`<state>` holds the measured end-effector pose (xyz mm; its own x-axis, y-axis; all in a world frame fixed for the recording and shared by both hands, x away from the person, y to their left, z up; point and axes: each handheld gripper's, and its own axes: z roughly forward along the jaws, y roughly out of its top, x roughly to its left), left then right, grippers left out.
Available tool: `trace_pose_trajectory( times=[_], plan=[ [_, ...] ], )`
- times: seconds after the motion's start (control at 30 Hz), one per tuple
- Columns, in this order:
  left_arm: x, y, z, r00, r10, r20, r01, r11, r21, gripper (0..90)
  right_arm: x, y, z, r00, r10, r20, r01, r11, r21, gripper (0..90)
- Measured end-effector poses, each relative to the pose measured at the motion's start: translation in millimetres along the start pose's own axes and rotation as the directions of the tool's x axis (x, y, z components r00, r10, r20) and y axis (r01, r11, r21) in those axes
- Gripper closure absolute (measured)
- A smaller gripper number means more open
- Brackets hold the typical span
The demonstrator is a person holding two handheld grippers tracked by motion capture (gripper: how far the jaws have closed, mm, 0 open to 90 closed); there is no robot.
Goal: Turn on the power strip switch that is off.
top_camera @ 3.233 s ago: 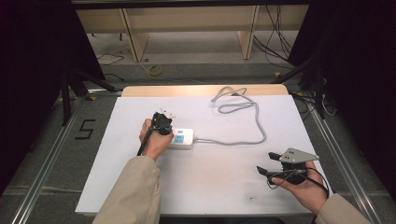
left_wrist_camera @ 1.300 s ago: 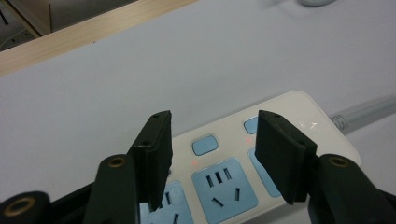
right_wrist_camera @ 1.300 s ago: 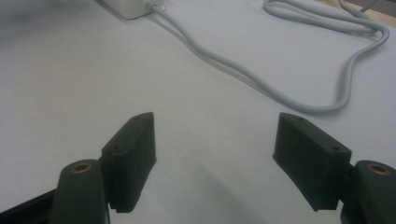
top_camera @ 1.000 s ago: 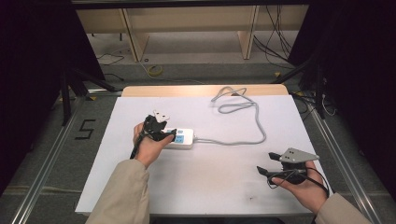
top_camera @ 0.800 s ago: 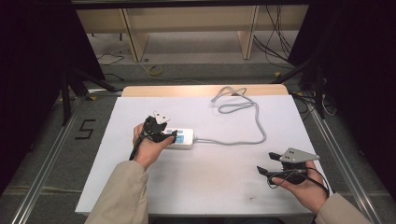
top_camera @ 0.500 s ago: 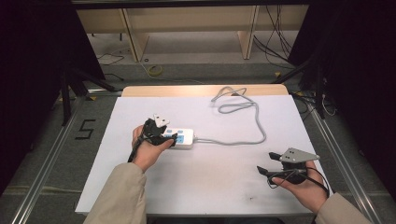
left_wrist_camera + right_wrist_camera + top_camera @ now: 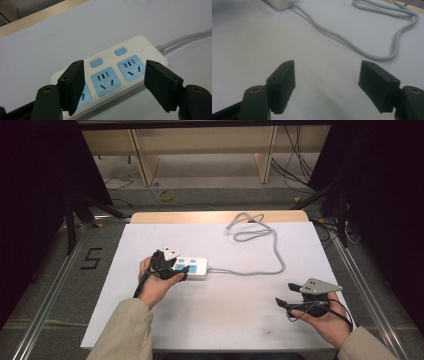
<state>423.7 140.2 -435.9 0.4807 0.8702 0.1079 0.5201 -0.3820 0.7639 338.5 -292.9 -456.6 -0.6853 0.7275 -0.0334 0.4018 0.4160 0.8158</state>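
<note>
power strip point(image 7: 192, 267) under left gripper point(image 7: 113, 82), fingers opening | right gripper point(image 7: 292, 302) fingers apart, cable point(image 7: 260, 250) ahead

A white plastic power strip point(image 7: 192, 268) with pale blue socket faces and two blue rocker switches is lying flat, face up, left of centre on the white tabletop point(image 7: 225, 315). Small red lights are glowing beside the switches. Its grey cable point(image 7: 270, 265) is running from the right end, curving toward the table's far edge and looping loosely there.
</note>
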Motion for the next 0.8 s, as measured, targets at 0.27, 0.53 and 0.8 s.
trace_pose_trajectory(
  times=[0.27, 0.53, 0.8],
  plan=[
    [-0.7, -3.6, -3.6, 1.0, 0.008, 0.002, -0.008, 1.0, 0.001, 31.2, -0.2, -0.1, 0.3, 1.0, -0.002, 0.0, 0.002, 1.0, -0.001, 30.0],
    [-1.3, -7.9, -6.3, 0.9999, 0.014, 0.005, -0.014, 0.9999, -0.002, 30.7, -0.5, -0.1, 0.4, 1.0, -0.001, 0.0, 0.001, 1.0, 0.0, 29.9],
    [-0.5, -10.8, -10.0, 0.9996, 0.027, 0.004, -0.027, 0.9996, -0.005, 30.0, -0.4, -0.2, 0.4, 1.0, 0.0, 0.0, 0.0, 1.0, 0.001, 29.9]
  ],
)
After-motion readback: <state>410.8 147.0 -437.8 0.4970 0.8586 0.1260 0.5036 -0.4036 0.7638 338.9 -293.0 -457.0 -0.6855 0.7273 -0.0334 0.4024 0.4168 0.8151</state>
